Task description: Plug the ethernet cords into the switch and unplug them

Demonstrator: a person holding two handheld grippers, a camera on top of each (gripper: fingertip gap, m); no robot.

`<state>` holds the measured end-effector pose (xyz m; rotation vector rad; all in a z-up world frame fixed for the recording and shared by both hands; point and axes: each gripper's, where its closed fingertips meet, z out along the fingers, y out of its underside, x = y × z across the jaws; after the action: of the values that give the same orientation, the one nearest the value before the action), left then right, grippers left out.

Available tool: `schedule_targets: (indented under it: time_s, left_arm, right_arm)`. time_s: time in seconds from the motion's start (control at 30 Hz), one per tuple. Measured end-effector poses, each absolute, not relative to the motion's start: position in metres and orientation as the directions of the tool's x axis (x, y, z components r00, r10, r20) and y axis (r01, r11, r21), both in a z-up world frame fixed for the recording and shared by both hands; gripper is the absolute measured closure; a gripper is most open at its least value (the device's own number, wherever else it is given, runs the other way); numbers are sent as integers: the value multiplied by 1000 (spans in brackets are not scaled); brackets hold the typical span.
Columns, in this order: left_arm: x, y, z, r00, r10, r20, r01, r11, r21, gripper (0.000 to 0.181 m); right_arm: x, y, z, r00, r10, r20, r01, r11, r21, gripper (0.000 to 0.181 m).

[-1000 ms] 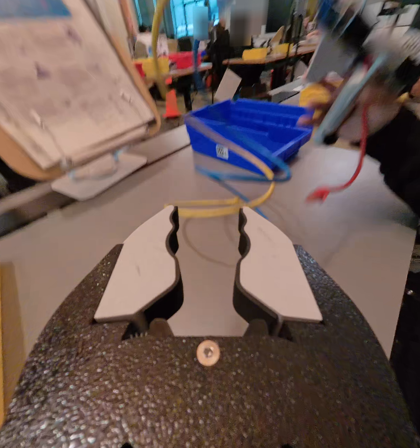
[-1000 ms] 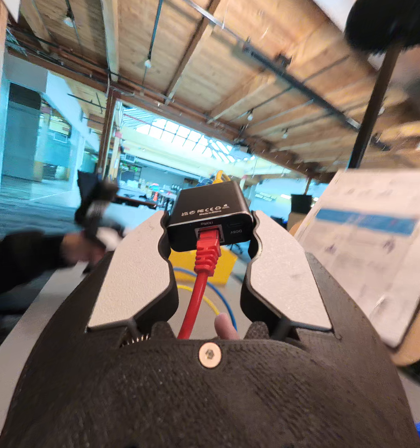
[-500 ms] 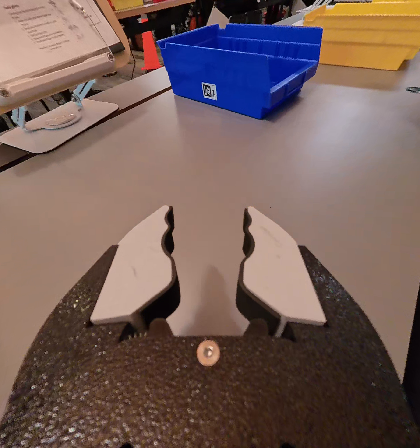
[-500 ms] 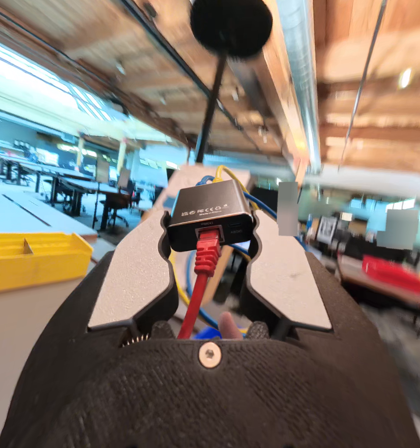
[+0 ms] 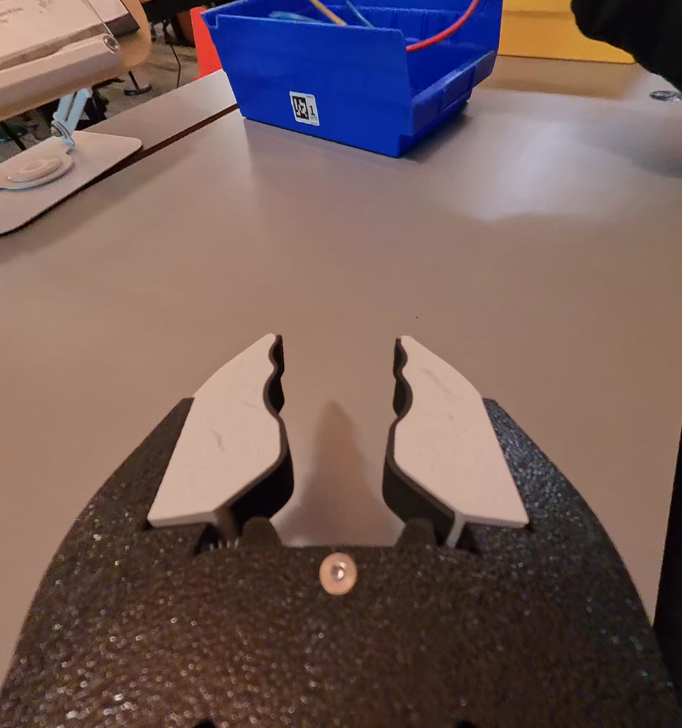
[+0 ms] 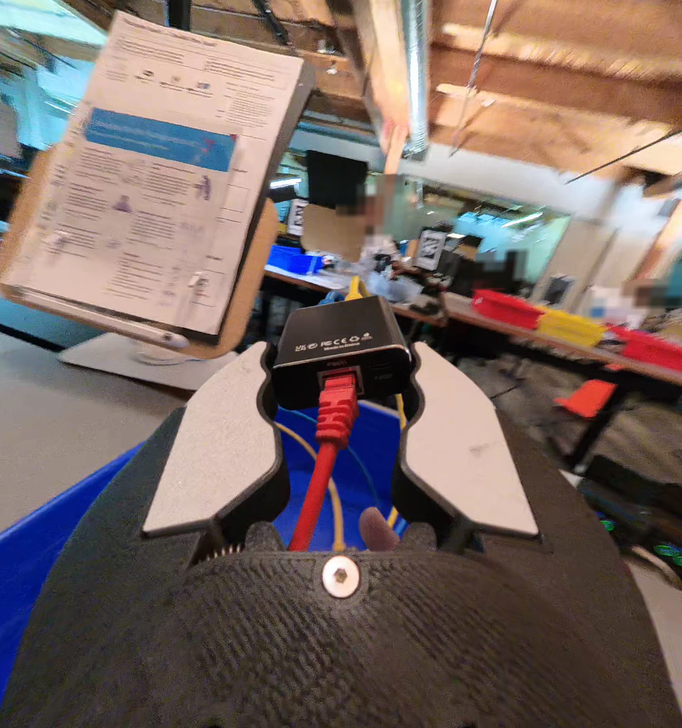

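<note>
The black switch sits clamped between the fingertips of the right tool, held in the air above the blue bin. Its long axis runs along the fingers, and the port face points back toward the camera. A red cord is plugged into that face; yellow and blue cords leave the far end. The left tool is spread wide and empty, low over the grey tabletop.

Right hand-held gripper clamps black switch w/ red cord plugged in, over blue bin.
</note>
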<state>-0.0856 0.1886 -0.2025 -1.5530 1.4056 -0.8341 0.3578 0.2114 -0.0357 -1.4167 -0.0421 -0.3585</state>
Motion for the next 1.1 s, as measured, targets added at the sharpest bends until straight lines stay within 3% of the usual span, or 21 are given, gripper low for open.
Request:
schedule_targets:
  time_s: [0.1,0.2,0.23,0.33,0.4,0.5,0.77,0.97,1.1]
  left_arm:
    - [-83,186,-208,135,-987,-90,-444,21,-896,129]
    - [-82,184,-211,125,-986,-110,-461,41,-886,129]
    - [-82,183,-211,123,-986,-116,-465,46,-884,129]
    - [-85,182,-213,124,-985,-121,-475,48,-879,129]
    - [-84,183,-213,129,-985,-116,-477,40,-878,128]
    - [-80,183,-213,139,-985,-99,-481,20,-877,128]
    - [-15,168,-196,115,-990,-80,-456,19,-890,116]
    - [88,168,-161,209,-970,-128,-358,46,-933,103]
    - [158,164,-142,252,-958,-136,-278,63,-959,90]
  right_arm:
    - [363,224,-54,870,-286,402,412,-28,-911,119]
    - [341,245,-116,838,-34,544,518,-261,-814,118]
    - [331,246,-132,821,54,568,554,-309,-773,110]
    - [310,241,-135,812,118,572,577,-314,-754,96]
    - [307,230,-118,860,80,505,504,-298,-811,82]
    - [301,198,-111,933,76,353,355,-372,-858,77]
    - [269,106,-132,980,-123,157,112,-307,-945,85]
    - [321,70,-139,890,-433,141,3,-303,-953,87]
    - [339,59,-134,860,-506,64,-64,-231,-971,88]
